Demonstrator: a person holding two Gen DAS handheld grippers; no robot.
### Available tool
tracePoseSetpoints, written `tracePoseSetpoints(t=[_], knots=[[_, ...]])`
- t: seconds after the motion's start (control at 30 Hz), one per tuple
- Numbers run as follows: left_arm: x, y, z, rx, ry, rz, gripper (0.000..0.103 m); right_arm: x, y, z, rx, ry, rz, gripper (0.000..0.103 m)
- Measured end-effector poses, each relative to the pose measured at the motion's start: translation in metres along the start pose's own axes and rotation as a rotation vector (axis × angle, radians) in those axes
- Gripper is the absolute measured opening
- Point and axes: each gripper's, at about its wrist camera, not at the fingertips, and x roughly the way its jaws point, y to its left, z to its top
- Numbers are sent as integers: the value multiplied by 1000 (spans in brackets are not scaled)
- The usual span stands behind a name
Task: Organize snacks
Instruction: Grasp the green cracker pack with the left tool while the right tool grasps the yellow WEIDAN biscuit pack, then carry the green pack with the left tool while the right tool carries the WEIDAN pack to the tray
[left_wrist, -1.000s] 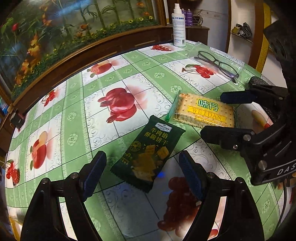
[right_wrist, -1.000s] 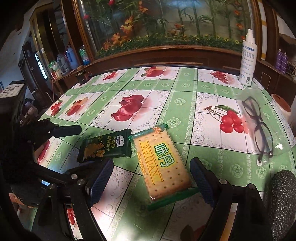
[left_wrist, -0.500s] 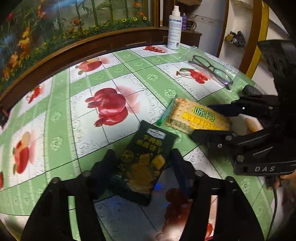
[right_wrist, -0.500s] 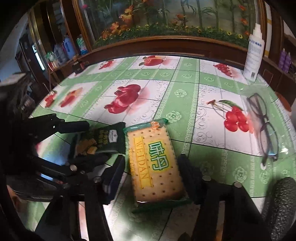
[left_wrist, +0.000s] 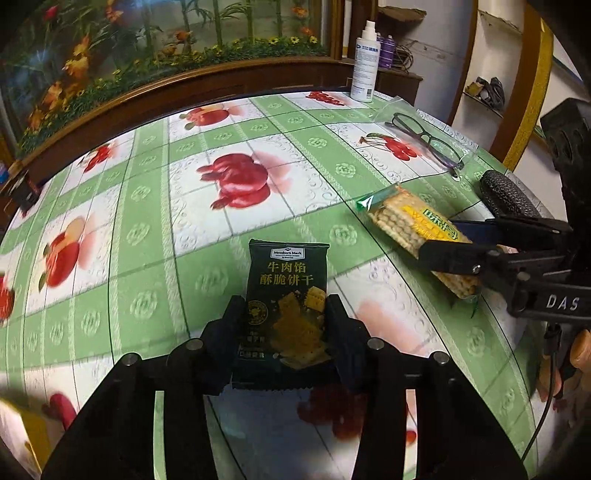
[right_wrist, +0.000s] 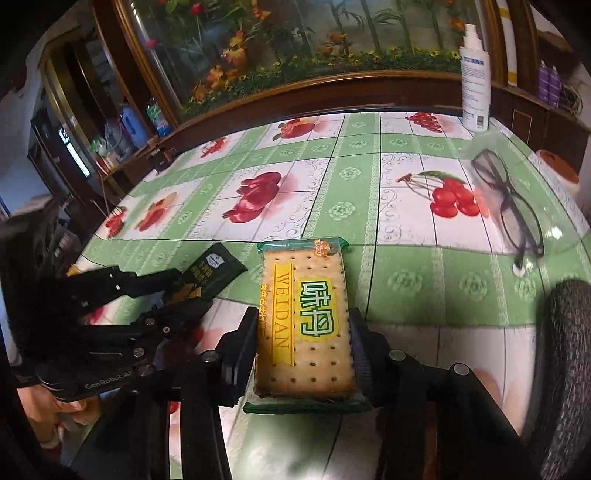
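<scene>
- Snacks first, from the left wrist camera: the dark green cracker packet (left_wrist: 286, 314) sits pinched between the fingers of the left gripper (left_wrist: 284, 325), one pad on each long edge, top end pointing away from the camera.
- Same view, over to the right: the right gripper (left_wrist: 448, 240) has its fingers clamped on the yellow-label biscuit pack (left_wrist: 410, 227), which looks tipped up off the green fruit-print tablecloth (left_wrist: 147, 206).
- Farther back there's a pair of glasses (left_wrist: 424, 142) on a clear plastic bag, and a white spray bottle (left_wrist: 365, 62) at the far edge.
- Right wrist camera: the biscuit pack (right_wrist: 306, 325) is squeezed between the right gripper (right_wrist: 304, 347) fingers, label up, "WEIDAN" readable.
- To the left of it, the left gripper (right_wrist: 184, 291) holds the dark packet (right_wrist: 208, 275) just beside the biscuit pack, not touching as far as I can see.
- Glasses (right_wrist: 513, 210) lie off to the right, bottle (right_wrist: 474, 77) behind them.
</scene>
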Motion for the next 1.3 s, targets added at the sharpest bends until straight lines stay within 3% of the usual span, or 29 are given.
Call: tracePoseSetpoints(t=[0.3, 0.53, 0.77, 1.07, 1.3], knots=[[-56, 9, -50, -146, -47, 53, 42, -37, 29, -34, 59, -39, 115, 48], [-121, 14, -86, -183, -126, 207, 42, -61, 70, -62, 54, -60, 208, 48], [-181, 39, -125, -254, -183, 325, 42, -78, 133, -69, 0, -79, 331, 48], [-217, 92, -177, -386, -184, 445, 42, -64, 231, -76, -117, -27, 451, 47], [-232, 118, -203, -458, -194, 483, 43, -43, 290, -82, -180, 16, 484, 47]])
